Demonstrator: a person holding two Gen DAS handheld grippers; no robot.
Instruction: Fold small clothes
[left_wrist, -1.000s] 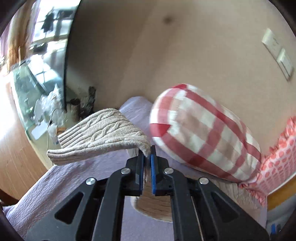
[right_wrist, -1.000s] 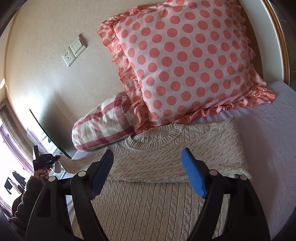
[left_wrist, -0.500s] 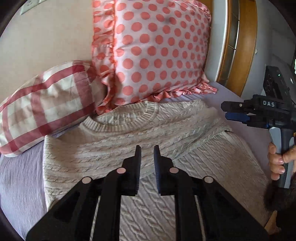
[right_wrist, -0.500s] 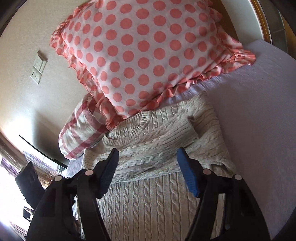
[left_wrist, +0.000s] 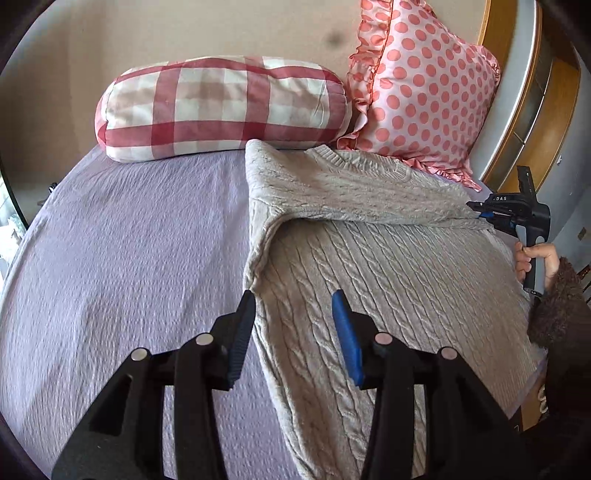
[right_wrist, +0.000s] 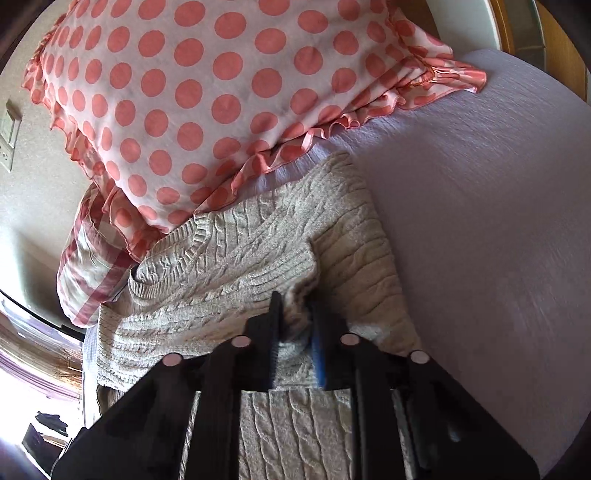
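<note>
The grey cable-knit sweater (left_wrist: 388, 280) lay flat on the lilac bedspread (left_wrist: 122, 266), collar toward the pillows, one sleeve folded across its chest. Right gripper (right_wrist: 297, 328) had its fingers clamped on a bunch of knit at the folded sleeve's cuff end. Left gripper (left_wrist: 293, 332) hung over the sweater's side edge, fingers spread apart and holding nothing. Checked pillow (left_wrist: 221, 107) and polka-dot pillow (left_wrist: 424, 92) stood against the wall, just behind the collar.
</note>
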